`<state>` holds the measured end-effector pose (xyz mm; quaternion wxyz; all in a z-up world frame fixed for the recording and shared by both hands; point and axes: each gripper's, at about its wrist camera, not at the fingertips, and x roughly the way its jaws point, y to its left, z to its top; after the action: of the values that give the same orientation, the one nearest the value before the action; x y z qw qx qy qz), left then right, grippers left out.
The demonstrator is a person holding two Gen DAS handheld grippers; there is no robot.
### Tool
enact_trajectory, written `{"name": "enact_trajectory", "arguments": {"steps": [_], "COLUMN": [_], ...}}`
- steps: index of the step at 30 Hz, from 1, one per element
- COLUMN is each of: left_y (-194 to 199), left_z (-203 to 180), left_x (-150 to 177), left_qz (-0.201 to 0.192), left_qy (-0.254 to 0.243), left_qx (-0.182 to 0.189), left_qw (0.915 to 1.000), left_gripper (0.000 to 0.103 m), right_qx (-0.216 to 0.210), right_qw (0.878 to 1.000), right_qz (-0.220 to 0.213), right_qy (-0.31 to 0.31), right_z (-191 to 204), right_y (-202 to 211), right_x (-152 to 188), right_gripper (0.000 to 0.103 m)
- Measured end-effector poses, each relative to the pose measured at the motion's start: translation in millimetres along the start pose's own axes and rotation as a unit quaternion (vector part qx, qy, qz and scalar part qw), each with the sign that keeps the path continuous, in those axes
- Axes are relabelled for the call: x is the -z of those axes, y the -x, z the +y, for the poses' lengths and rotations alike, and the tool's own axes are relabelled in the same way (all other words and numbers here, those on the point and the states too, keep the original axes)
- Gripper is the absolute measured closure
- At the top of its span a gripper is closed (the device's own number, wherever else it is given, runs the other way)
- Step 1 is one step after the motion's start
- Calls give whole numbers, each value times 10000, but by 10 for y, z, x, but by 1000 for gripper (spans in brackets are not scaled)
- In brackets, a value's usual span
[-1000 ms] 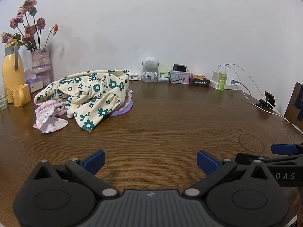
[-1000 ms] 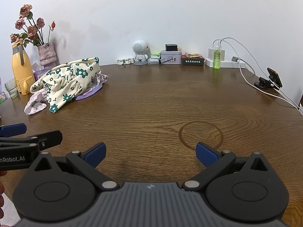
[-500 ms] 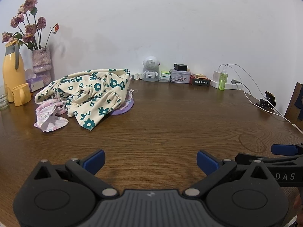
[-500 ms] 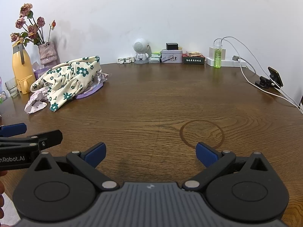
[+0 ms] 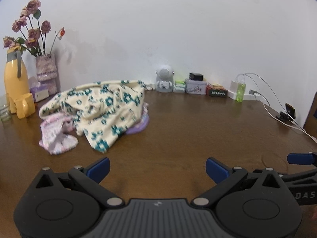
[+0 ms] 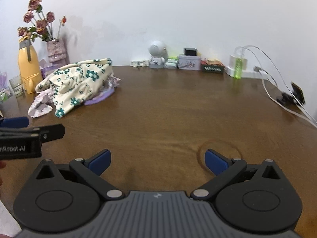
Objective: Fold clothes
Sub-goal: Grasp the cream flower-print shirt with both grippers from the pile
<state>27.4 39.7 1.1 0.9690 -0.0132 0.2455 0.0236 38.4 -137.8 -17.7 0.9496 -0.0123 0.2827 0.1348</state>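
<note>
A: Both the left hand-held gripper (image 5: 157,168) and the right hand-held gripper (image 6: 157,159) are spread, empty; the floral garment (image 5: 103,107) lies heaped far left on the desk (image 5: 188,130).

B: The risk: dragging it could topple the vase (image 5: 46,72) holding dried roses (image 5: 29,27).

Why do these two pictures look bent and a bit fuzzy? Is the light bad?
Left wrist view: the fisheye lens curves the brown wooden table and darkens the corners; the cream flower-print garment is smeared. Right wrist view: the same bending, and the small black phone stand at the right edge is smeared too. Light is soft and even in both, with faint flower shadows on the white wall.
</note>
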Motion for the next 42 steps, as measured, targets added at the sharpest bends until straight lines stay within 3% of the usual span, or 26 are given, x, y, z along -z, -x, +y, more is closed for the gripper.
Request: {"name": "enact_trajectory", "arguments": {"steps": [3, 9, 14, 19, 28, 30, 32, 33, 34, 35, 37, 42], "left_y": [-98, -457, -924, -1378, -2162, -2325, -2444, -2439, -2433, -2428, -2376, -2236], "left_z": [165, 780, 1543, 2223, 2964, 2973, 2991, 3004, 3018, 3031, 3077, 2990], "left_x": [-194, -637, -979, -1160, -1323, -1312, -1291, -1292, -1293, -1294, -1296, -1377], "left_qz": [-85, -206, 20, 151, 629, 852, 972, 949, 925, 901, 854, 667], "left_qy": [-1, 147, 399, 437, 807, 780, 741, 792, 844, 896, 1124, 1007], "left_qx": [-124, -820, -1440, -1960, -1412, -1212, -1024, -848, -670, -493, 0, -207], "left_qw": [9999, 9963, 9888, 9795, 9847, 9859, 9872, 9887, 9899, 9907, 9900, 9925], "left_gripper": [0, 0, 0, 0, 4, 9, 21, 28, 48, 72, 95, 102], "right_qx": [-186, -556, -640, -775, -846, -932, -1024, -1116, -1211, -1270, -1312, -1352], "right_qw": [9996, 9956, 9915, 9914, 9886, 9861, 9839, 9831, 9820, 9819, 9827, 9836], "right_qz": [-64, -122, -37, 288, 912, 1122, 1320, 1352, 1381, 1343, 1161, 966], "right_qy": [222, 749, 1130, 1012, 851, 798, 629, 533, 436, 414, 601, 708], "right_z": [77, 378, 740, 994, 1261, 1299, 1315, 1308, 1300, 1296, 1314, 1326], "right_y": [-103, -449, -975, -1620, -2555, -2703, -2825, -2853, -2880, -2880, -2839, -2763], "right_x": [-276, -942, -1452, -1849, -2219, -2222, -2207, -2197, -2187, -2182, -2184, -2314], "right_gripper": [0, 0, 0, 2, 27, 35, 54, 73, 90, 94, 99, 101]}}
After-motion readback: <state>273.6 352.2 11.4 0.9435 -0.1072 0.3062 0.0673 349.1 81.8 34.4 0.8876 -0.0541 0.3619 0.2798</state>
